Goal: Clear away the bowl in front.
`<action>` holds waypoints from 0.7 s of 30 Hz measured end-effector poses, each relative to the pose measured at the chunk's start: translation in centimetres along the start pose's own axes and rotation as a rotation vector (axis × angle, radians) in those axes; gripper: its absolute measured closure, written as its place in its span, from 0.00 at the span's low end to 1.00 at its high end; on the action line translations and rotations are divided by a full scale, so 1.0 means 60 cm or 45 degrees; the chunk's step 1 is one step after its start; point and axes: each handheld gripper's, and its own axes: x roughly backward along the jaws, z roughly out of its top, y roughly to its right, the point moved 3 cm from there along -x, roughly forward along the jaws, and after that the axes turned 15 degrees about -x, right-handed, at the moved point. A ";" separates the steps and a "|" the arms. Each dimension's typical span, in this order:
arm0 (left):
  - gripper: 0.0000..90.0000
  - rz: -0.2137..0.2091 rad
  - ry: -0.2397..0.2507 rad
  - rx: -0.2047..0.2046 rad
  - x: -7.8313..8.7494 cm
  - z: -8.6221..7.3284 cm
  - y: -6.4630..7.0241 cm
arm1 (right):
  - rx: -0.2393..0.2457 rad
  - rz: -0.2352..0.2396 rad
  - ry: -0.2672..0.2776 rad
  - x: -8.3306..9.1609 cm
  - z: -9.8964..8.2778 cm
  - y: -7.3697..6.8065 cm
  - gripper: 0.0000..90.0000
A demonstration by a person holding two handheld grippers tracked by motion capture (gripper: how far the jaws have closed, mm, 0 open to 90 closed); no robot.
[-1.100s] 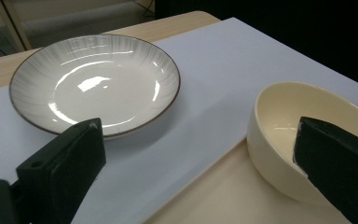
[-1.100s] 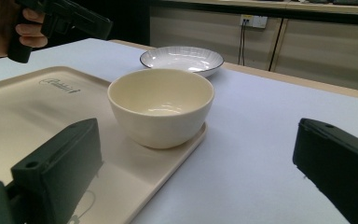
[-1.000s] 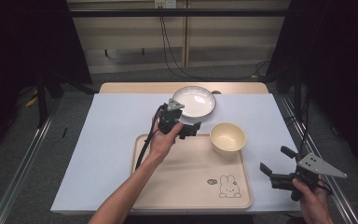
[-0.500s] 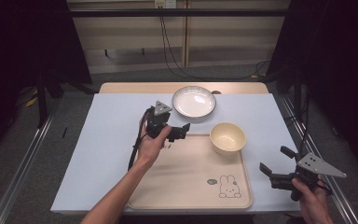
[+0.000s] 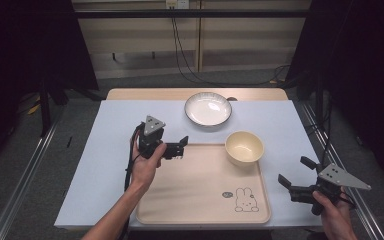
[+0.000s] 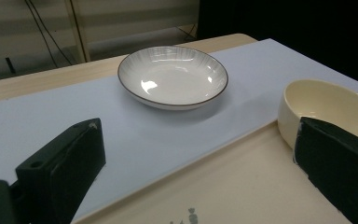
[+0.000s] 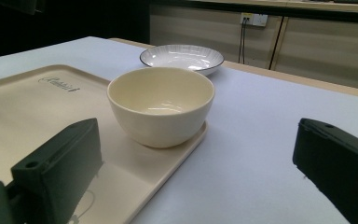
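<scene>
Left gripper (image 5: 179,147), jaws spread wide and empty, hovers over the tray's (image 5: 190,200) far left corner, aimed toward the white plate (image 5: 208,108) on the blue mat (image 5: 105,150) beyond the tray. Right gripper (image 5: 295,176), jaws likewise wide and empty, waits off the tray's right edge. The cream bowl (image 5: 244,147) sits in the tray's far right corner. I judge the plate to be my next pick: I approach low, straddle its near rim with one jaw inside, close gently, and lift level, clear of the bowl.
</scene>
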 end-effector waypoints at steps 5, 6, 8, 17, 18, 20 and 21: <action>0.02 0.022 -0.004 0.016 0.025 -0.017 -0.009 | 0.002 -0.005 0.003 0.000 0.000 0.000 0.01; 0.03 0.010 -0.017 0.033 0.033 -0.022 -0.011 | 0.001 -0.004 0.004 0.000 0.001 0.000 0.01; 0.03 0.037 -0.028 0.028 0.049 -0.030 -0.014 | 0.003 -0.008 0.004 0.000 0.000 0.000 0.01; 0.02 0.163 -0.031 0.054 0.108 -0.071 -0.033 | 0.008 -0.011 -0.007 -0.001 0.000 0.000 0.01; 0.03 0.177 -0.027 0.062 0.114 -0.075 -0.034 | 0.006 -0.012 -0.007 -0.001 0.000 0.000 0.01; 0.02 0.190 -0.022 0.070 0.127 -0.084 -0.038 | 0.010 -0.012 -0.005 -0.002 0.000 0.000 0.01; 0.02 0.200 -0.019 0.074 0.132 -0.088 -0.038 | 0.010 -0.014 -0.007 -0.002 0.000 0.000 0.01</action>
